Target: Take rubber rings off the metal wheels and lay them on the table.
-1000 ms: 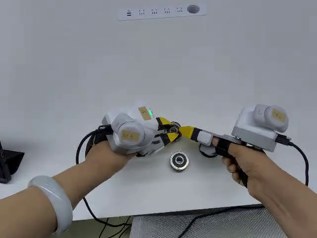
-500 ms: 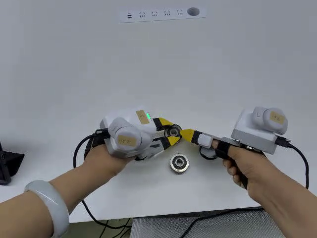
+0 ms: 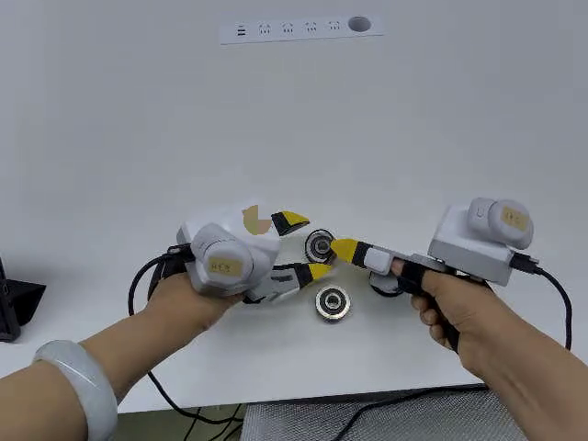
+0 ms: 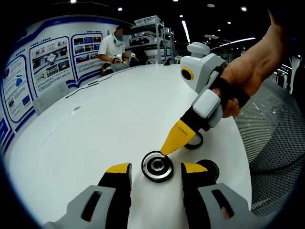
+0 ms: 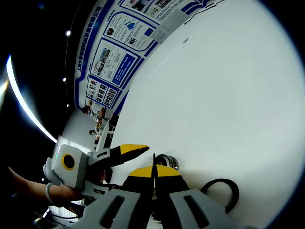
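Observation:
A metal wheel with a black rubber ring (image 3: pixel 320 245) hangs just above the white table (image 3: pixel 276 138). My right gripper (image 3: pixel 342 248) is shut, its yellow tips pinching the ring at the wheel's right edge. My left gripper (image 3: pixel 310 244) is open, one jaw above and one below the wheel, neither touching it. In the left gripper view the wheel (image 4: pixel 157 166) sits ahead between my open left gripper's (image 4: pixel 157 171) jaws. A second wheel (image 3: pixel 333 301) lies flat on the table nearer to me. A loose rubber ring (image 3: pixel 384 285) lies under the right gripper, and the right gripper view shows that ring (image 5: pixel 220 191) beside the shut right gripper (image 5: pixel 153 171).
A white power strip (image 3: pixel 299 23) lies at the table's far side. Black cables (image 3: pixel 152 276) trail from the left gripper over the front edge. A dark object (image 3: pixel 14 303) sits at the left edge. People stand far off (image 4: pixel 114 45).
My left gripper has opened and let go of the wheel. The wheel stays at the right gripper's tips. The right hand has barely moved.

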A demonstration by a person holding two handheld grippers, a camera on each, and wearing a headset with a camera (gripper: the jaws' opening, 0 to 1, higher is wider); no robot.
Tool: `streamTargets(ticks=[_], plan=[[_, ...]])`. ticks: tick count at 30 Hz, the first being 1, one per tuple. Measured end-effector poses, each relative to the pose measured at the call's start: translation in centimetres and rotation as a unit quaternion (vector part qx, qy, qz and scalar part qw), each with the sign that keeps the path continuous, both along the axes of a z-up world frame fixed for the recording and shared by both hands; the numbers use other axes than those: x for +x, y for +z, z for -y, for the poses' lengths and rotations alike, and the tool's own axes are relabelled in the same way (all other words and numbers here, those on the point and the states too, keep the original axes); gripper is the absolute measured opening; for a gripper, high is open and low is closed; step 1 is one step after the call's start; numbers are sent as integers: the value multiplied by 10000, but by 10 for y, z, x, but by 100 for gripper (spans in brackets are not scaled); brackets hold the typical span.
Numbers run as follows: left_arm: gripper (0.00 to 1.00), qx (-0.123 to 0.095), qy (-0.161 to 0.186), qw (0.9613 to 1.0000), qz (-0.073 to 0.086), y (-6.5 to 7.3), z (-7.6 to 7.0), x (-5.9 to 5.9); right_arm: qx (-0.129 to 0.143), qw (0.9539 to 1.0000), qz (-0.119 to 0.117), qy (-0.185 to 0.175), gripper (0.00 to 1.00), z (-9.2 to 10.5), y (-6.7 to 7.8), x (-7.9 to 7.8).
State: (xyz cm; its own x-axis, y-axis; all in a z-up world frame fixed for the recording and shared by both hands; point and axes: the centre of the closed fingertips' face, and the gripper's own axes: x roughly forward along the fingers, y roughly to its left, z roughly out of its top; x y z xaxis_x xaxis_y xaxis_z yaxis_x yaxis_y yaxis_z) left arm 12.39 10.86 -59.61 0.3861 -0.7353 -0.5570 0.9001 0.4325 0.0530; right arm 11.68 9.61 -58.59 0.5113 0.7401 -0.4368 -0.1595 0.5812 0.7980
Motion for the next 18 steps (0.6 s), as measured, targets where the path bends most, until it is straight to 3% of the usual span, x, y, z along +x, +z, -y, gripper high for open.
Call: streamTargets(ticks=[18], plan=[[55, -168, 144, 9996, -167, 1, -12, -10, 235, 9997, 32, -73, 2, 5, 15, -16]])
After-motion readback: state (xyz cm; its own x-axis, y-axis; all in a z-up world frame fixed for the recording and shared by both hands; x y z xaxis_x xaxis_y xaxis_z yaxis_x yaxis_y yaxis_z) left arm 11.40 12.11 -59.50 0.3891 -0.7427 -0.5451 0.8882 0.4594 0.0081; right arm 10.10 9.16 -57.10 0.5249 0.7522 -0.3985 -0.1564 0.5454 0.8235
